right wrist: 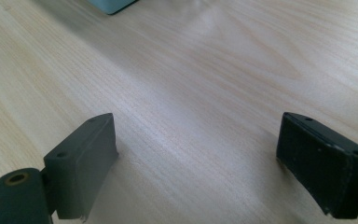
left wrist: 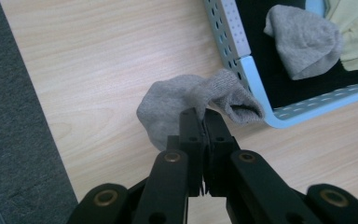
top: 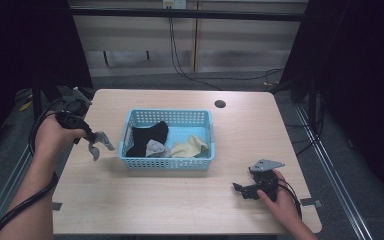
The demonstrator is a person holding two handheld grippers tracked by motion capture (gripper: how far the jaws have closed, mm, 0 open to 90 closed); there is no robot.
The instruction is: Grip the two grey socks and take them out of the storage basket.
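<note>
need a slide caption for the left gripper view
Left claw shut on a grey sock above the table, beside the blue basket.

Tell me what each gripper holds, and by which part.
The left gripper pinches a grey sock at a fold near its open cuff, beside the blue basket. The right gripper holds nothing; its fingers stand apart.

Landmark: basket (top: pixel 169 161), mid-table (top: pixel 180 210). Inside it: one sock (top: pixel 147 136) at left, a second sock (top: pixel 156 148) against the near wall, a third sock (top: pixel 191 147) at right. Just left of the basket, off its near-left corner: a fourth sock (top: pixel 105 141) pinched in the left gripper (top: pixel 94 145), above the tabletop. Well right of the basket and nearer the person: right gripper (top: pixel 240 190), low over the table. Behind the basket, to the right: a hole (top: pixel 220 104) in the tabletop.
</note>
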